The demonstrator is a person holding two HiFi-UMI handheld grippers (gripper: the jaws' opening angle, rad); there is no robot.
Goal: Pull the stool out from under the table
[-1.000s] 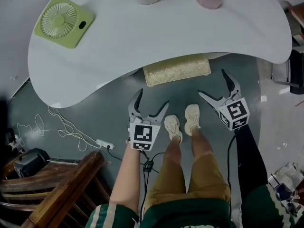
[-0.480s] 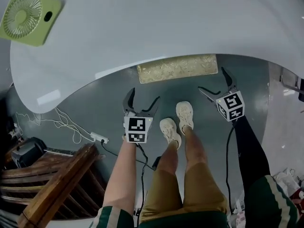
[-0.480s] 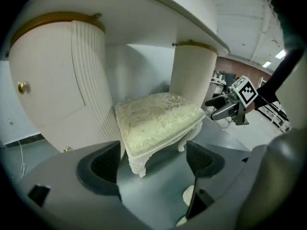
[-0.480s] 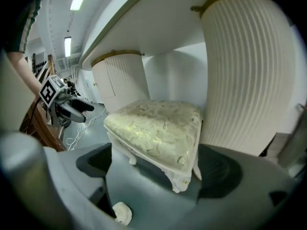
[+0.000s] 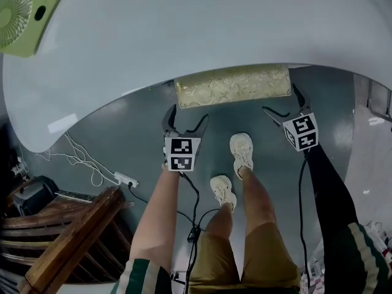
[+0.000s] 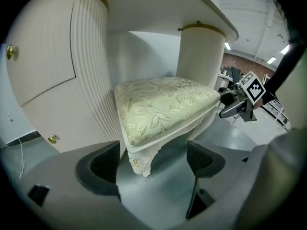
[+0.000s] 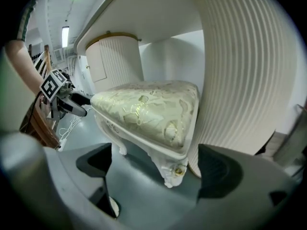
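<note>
Cream brocade stool (image 5: 233, 86) tucked under the white table (image 5: 184, 35) — only its front edge shows from above.
Left gripper (image 5: 185, 122) and right gripper (image 5: 282, 105) both gape empty — each faces a front corner leg, not touching it.

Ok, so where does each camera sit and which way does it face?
Head view: on the person's head, looking steeply down at the table, the front edge of the stool, the left gripper, the right gripper, arms, legs.
Left gripper view: low, facing a stool corner; own open jaws below, right gripper at right.
Right gripper view: low, facing the other front corner; own open jaws below, left gripper at left.
Shared: all three show the stool.
</note>
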